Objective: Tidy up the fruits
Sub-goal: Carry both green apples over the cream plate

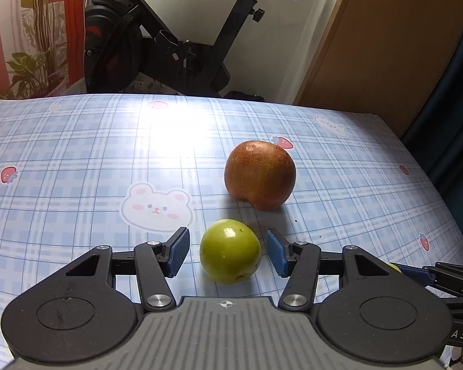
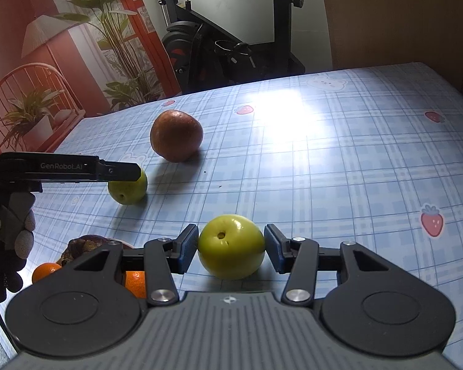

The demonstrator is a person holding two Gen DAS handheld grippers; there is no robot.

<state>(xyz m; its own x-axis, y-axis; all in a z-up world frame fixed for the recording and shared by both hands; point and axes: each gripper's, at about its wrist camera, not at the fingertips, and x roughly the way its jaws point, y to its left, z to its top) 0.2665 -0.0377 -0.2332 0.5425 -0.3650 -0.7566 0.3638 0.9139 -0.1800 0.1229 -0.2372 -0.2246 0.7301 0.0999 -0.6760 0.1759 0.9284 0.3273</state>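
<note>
Right hand-held gripper (image 2: pixel 231 251) — clamped on green fruit (image 2: pixel 231 246)

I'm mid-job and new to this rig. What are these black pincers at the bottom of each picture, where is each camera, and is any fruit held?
Each picture comes from a camera on a hand-held tool, looking along its two fingers. In the left wrist view, the left tool straddles a green fruit with gaps on both sides, so it is open. Beyond lies a red apple on the checked tablecloth. In the right wrist view, the right tool has its pads pressed on another green fruit. Oranges lie at lower left, beside a gloved hand.
</note>
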